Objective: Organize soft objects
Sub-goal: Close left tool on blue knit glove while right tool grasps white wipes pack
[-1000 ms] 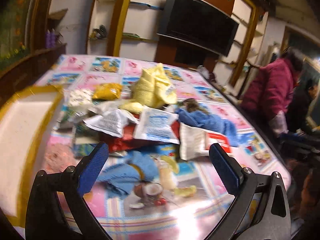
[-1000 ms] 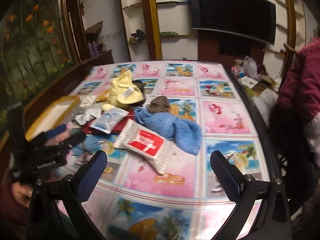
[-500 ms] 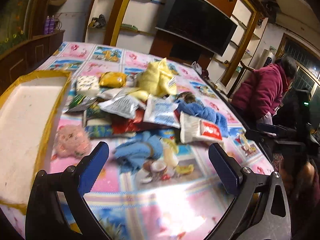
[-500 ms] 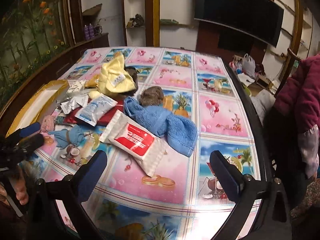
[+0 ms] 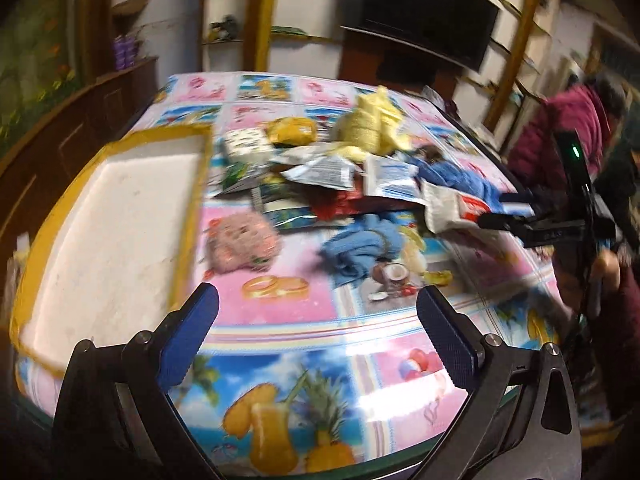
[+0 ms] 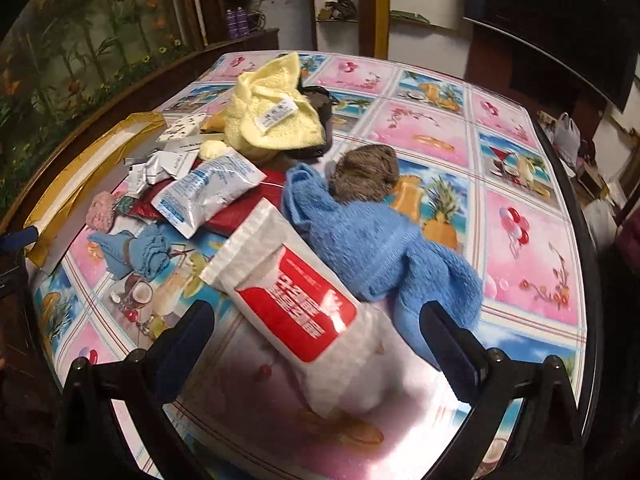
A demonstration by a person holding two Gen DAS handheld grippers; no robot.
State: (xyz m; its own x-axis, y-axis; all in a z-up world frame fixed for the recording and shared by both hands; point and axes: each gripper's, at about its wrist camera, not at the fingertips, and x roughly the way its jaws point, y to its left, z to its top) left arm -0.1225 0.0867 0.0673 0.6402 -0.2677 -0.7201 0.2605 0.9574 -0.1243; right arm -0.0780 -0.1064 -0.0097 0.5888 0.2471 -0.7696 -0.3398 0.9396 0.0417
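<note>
Right gripper (image 6: 316,344) spread wide, empty, nearer arm. White-and-red wipes pack (image 6: 296,296) lower centre of frame, between the fingers, long axis upper left to lower right. Left gripper (image 5: 316,332) likewise agape, empty, over bare tablecloth.

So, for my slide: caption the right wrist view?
Open right gripper over a red-label pouch beside a blue towel.

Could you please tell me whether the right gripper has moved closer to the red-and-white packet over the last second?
Yes. The right gripper has advanced toward the red-and-white packet, which now lies between its open fingers on the table.
</note>
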